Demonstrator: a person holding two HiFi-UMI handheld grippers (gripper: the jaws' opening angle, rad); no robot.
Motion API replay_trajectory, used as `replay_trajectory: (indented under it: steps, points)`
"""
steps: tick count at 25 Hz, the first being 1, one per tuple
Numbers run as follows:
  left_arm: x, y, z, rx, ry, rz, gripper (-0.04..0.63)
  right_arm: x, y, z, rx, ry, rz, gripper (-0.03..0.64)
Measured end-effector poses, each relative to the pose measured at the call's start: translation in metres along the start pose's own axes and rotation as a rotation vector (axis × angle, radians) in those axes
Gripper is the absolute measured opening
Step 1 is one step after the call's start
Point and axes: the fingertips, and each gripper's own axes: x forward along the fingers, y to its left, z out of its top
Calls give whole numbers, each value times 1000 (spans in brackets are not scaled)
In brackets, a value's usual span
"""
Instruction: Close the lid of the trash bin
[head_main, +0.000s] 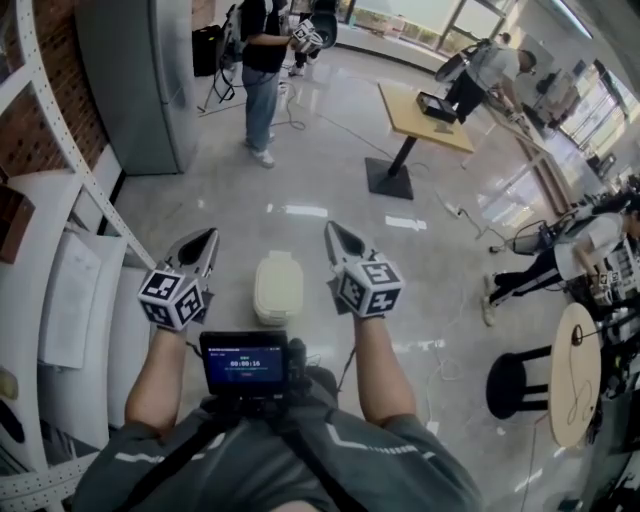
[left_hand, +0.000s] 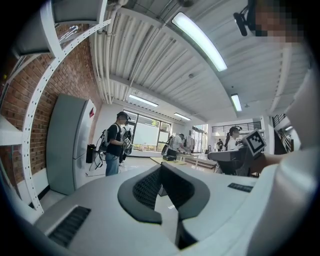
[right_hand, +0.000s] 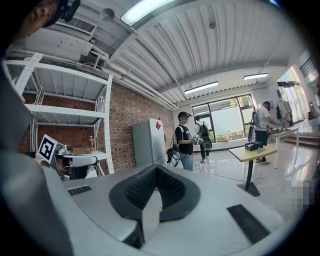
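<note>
Head view: the trash bin (head_main: 278, 288) stands on the glossy grey floor (head_main: 330, 180), directly ahead of the person and, in the picture, between the left gripper (head_main: 203, 243) and the right gripper (head_main: 338, 238), clear of both; only this view shows the bin. From above it reads as a rounded rectangle of smooth cream plastic with stepped edges at its near end; whether the lid is fully seated cannot be determined.

Neither gripper view shows the bin; both look level across the room. They add the ribbed metal ceiling (left_hand: 165, 65) with its strip lights (left_hand: 197, 40), and the red brick wall (right_hand: 125, 115) in full.

Left gripper view: the two dark pads with a fine grid texture meet at their tips, leaving a narrow wedge of gap below; nothing is gripped. The right gripper's marker cube (left_hand: 255, 142) shows at the right.

Right gripper view: same condition; pads together at the tips, nothing held. The left gripper's cube shows at the left edge, in front of a white perforated shelving rack (right_hand: 70, 110); a grey refrigerator (right_hand: 149, 140) stands against the brick.

Both gripper bodies are matt light grey moulded shells. A wooden table (head_main: 420, 115) on a black pedestal stands well beyond the bin.
</note>
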Motion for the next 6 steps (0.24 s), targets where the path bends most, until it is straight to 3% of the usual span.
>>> replay_trajectory:
  steps: [6]
  points:
    - [-10,-9,-3,-8,1,-1,-5,-11,7,1,-8,6,-5,8]
